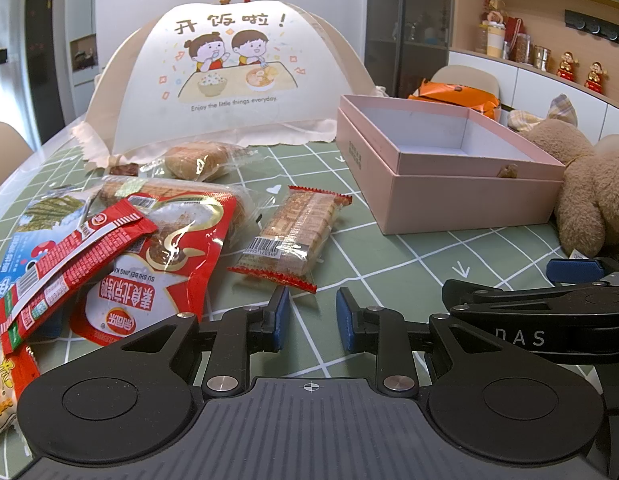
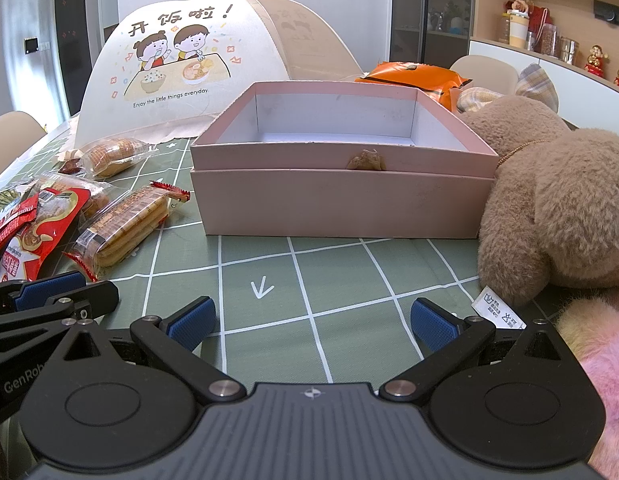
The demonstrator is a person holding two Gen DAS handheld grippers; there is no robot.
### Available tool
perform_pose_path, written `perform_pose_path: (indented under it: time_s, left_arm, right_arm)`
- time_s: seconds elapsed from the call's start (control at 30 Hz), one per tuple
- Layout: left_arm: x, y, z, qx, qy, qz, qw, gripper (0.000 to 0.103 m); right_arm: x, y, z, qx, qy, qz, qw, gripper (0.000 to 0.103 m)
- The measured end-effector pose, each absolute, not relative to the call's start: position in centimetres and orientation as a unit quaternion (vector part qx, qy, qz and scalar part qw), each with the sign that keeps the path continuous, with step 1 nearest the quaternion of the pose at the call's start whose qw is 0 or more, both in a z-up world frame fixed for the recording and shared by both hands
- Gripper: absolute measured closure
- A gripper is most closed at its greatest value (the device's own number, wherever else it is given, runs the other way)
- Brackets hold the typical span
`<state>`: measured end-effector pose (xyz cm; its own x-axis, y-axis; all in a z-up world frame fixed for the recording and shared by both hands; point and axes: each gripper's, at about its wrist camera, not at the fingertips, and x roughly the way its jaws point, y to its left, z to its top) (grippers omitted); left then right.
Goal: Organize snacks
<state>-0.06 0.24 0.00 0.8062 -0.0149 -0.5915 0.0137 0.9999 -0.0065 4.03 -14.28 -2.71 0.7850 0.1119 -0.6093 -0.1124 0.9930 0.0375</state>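
Note:
Several wrapped snacks lie on the green checked tablecloth point(image 1: 389, 264). Among them are a biscuit packet point(image 1: 293, 232) point(image 2: 125, 224), a red pouch point(image 1: 157, 248), red stick packets point(image 1: 69, 256), a blue seaweed packet point(image 1: 13, 256) and a round bread packet point(image 1: 201, 160) point(image 2: 109, 156). An empty pink box point(image 1: 469, 196) point(image 2: 341, 204) stands to their right. My left gripper point(image 1: 312, 314) hovers just short of the biscuit packet, open by a narrow gap with nothing in it. Facing the box, my right gripper point(image 2: 313, 320) is wide open and empty.
A domed mesh food cover point(image 1: 229, 72) point(image 2: 181, 64) stands behind the snacks. A brown plush toy point(image 1: 593, 192) point(image 2: 557, 200) lies against the box's right side, with an orange bag point(image 1: 457, 96) point(image 2: 413, 76) behind. Shelves with jars line the right wall.

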Motion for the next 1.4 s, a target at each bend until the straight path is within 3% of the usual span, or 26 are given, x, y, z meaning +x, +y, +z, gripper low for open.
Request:
perform_pose_path:
  time_s: [0.73, 0.9, 1.1, 1.2, 1.4]
  left_arm:
    - [-0.1, 0.3, 0.0, 0.003, 0.311, -0.006, 0.95, 0.072]
    - [-0.8, 0.8, 0.4, -0.01, 0.323, -0.026, 0.946, 0.073]
    - [-2.6, 5.9, 3.6, -0.107, 0.351, -0.027, 0.93, 0.072]
    - [-3.9, 11.0, 6.1, -0.168, 0.345, 0.01, 0.923, 0.073]
    - [-4.7, 22.2, 7.2, -0.254, 0.351, 0.099, 0.896, 0.073]
  right_arm:
    - [4.0, -14.0, -3.3, -0.001, 0.323, 0.06, 0.945, 0.0]
    - [5.8, -14.2, -2.1, -0.023, 0.396, 0.102, 0.912, 0.0]
    - [6.7, -13.8, -1.3, -0.057, 0.477, 0.135, 0.867, 0.0]
    - [7.4, -11.4, 0.6, -0.087, 0.527, 0.176, 0.827, 0.017]
    - [9.1, -2.0, 10.0, -0.12, 0.386, 0.267, 0.875, 0.01]
